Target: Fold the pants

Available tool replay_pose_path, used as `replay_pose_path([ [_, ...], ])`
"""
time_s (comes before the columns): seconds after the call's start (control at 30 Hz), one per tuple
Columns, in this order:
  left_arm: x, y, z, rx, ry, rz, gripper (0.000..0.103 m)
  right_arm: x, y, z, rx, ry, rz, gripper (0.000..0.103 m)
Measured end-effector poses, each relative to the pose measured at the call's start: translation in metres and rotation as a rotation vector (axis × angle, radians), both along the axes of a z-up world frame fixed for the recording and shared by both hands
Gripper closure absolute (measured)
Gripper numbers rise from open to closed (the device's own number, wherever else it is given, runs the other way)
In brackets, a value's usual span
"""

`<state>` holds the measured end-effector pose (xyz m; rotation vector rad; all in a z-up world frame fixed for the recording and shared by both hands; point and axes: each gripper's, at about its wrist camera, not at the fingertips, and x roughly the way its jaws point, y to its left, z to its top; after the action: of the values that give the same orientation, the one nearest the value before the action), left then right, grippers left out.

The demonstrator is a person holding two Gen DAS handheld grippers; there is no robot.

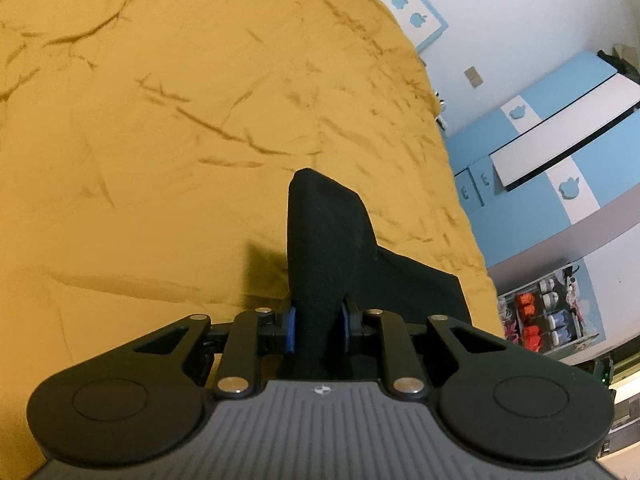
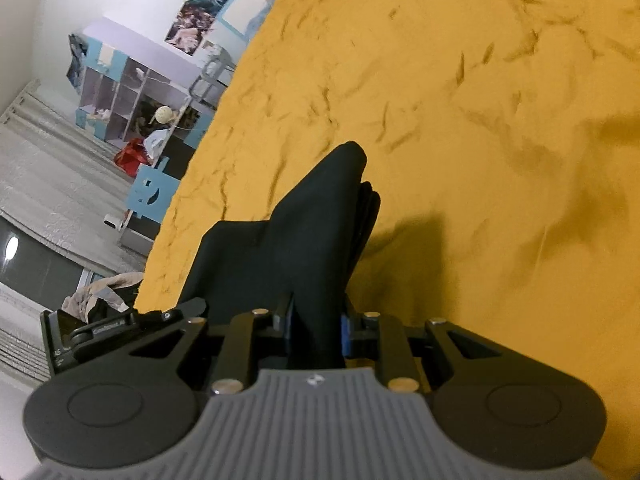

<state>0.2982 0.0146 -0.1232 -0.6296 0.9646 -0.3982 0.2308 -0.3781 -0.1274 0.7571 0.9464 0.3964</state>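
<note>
Setting: a bed (image 1: 160, 120) covered with a creased mustard-yellow sheet; blue and white cupboards (image 1: 560, 152) stand beyond its far right edge in the left wrist view, open shelves (image 2: 132, 92) beyond its left edge in the right wrist view.
Task's thing: black pants (image 1: 324, 240), bunched and lifted at two places, the rest trailing down onto the sheet near the bed's near edge.
Left gripper (image 1: 318, 330): its fingers (image 1: 290, 330) are clenched on a thick wad of the black cloth, which rises as an upright peak just ahead of them; a flatter flap runs off to the right and down.
Right gripper (image 2: 316, 332): its fingers (image 2: 347, 336) are likewise clamped on a fold of the pants (image 2: 304, 232); several stacked layers show at the right side of the peak, and a slack panel hangs away to the left.
Deciding relation: the cloth stretches sideways between the two grippers, so its long axis appears to run left to right across the near part of the bed, with open sheet lying far ahead of both.
Nearer hand: neither stands out; each holds its own end.
Judged step: carrying the held edge over the bed to lay a fold.
Risk: the thick bunches may slip or land unevenly.
</note>
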Motion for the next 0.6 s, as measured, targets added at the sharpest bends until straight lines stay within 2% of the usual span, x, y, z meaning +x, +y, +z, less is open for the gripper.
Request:
replay_pose_path([
  [0.17, 0.012, 0.004, -0.031, 0.039, 0.058, -0.008, 0.075, 0.01, 0.001, -0.03, 0.005, 0.04, -0.016, 0.086],
  [0.23, 0.012, 0.01, -0.042, 0.009, 0.077, -0.003, 0.07, 0.011, -0.001, -0.041, 0.01, 0.059, -0.022, 0.085],
  [0.3, 0.01, 0.018, -0.049, -0.034, 0.091, 0.005, 0.068, 0.01, -0.004, -0.049, 0.029, 0.074, -0.032, 0.082],
  [0.4, 0.008, 0.029, -0.046, -0.051, 0.088, 0.022, 0.068, 0.007, -0.003, -0.042, -0.033, 0.044, -0.02, 0.079],
  [0.5, 0.006, 0.034, -0.027, 0.021, 0.041, 0.066, 0.071, 0.005, -0.002, -0.024, -0.151, -0.002, -0.006, 0.076],
  [0.57, 0.009, 0.038, -0.016, 0.025, 0.013, 0.076, 0.071, 0.007, -0.004, -0.011, -0.194, -0.039, -0.016, 0.077],
  [0.6, 0.012, 0.035, -0.011, 0.03, -0.001, 0.071, 0.071, 0.009, -0.004, -0.005, -0.216, -0.06, -0.022, 0.082],
])
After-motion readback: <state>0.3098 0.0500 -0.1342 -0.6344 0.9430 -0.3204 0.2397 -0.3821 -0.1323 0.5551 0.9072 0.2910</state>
